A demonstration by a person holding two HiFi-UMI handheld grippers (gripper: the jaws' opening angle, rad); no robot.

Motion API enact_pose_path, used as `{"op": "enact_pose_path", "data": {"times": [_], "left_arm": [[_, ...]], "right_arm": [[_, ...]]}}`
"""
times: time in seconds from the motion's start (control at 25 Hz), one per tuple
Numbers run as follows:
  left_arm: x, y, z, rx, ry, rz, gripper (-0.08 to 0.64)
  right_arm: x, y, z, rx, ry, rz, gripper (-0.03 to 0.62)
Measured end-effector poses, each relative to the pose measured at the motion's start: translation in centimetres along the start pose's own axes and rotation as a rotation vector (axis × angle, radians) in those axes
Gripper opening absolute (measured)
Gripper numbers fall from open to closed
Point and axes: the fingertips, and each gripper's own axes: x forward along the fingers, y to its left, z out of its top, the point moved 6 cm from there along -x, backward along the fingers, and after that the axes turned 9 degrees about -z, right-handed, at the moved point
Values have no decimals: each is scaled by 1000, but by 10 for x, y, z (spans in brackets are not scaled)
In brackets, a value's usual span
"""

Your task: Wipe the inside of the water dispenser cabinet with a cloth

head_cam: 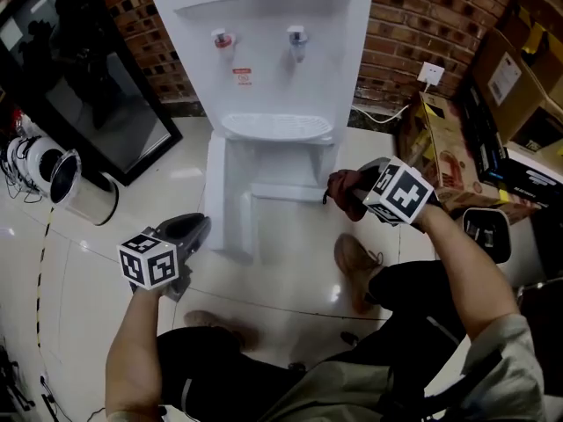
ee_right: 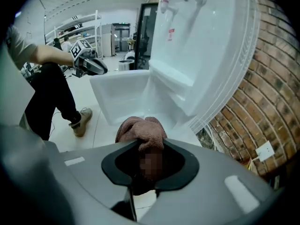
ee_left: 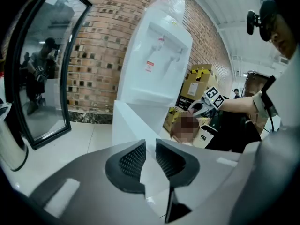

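In the head view, a white plastic water dispenser (head_cam: 264, 69) stands against a rough brick wall (head_cam: 413, 16) on a glossy tiled floor (head_cam: 290, 275). Its lower cabinet door (head_cam: 217, 192) is swung open to the left. The right tool (head_cam: 350, 187) is just in front of the open cabinet, at its right side, clenched on a reddish-brown cloth (head_cam: 341, 202). The left tool (head_cam: 195, 229) is near the door's lower edge, apart from it.

In the left gripper view, that tool's dark, ribbed pads (ee_left: 132, 159) stand a narrow gap apart, released, with nothing between them. The smooth white door shows beyond the gap.

In the right gripper view, the cloth is a fluffy terry fabric, pinched between the jaws and bunched in soft folds above them. The dispenser's smooth moulded front rises just beyond it, with the open door to the left.
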Motion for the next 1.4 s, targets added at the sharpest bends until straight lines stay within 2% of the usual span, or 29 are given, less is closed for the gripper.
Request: {"op": "enact_pose_path", "data": {"times": [0.16, 0.28, 0.4, 0.52, 0.76, 0.92, 1.0, 1.2, 1.4], "left_arm": [[26, -25, 7, 41, 57, 4, 69], [49, -43, 10, 27, 44, -61, 68], [78, -57, 23, 67, 61, -114, 61], [112, -70, 35, 99, 81, -159, 54], [150, -79, 49, 117, 68, -166, 27], [178, -89, 51, 196, 140, -174, 2], [196, -93, 52, 216, 166, -163, 0], [247, -89, 66, 161, 150, -78, 0], [278, -78, 76, 98, 86, 31, 0]], "right_arm": [[-18, -1, -1, -6, -56, -11, 98], [-31, -18, -1, 74, -124, -33, 98], [-34, -39, -2, 168, -191, -53, 98], [-34, -54, -12, 236, -208, -81, 98], [-43, -77, -5, 289, -293, -121, 98], [-40, -85, -12, 300, -312, -135, 98], [-37, -92, -18, 317, -309, -137, 98], [-37, -106, -36, 369, -322, -158, 98], [-35, -114, -52, 377, -326, -176, 98]]}}
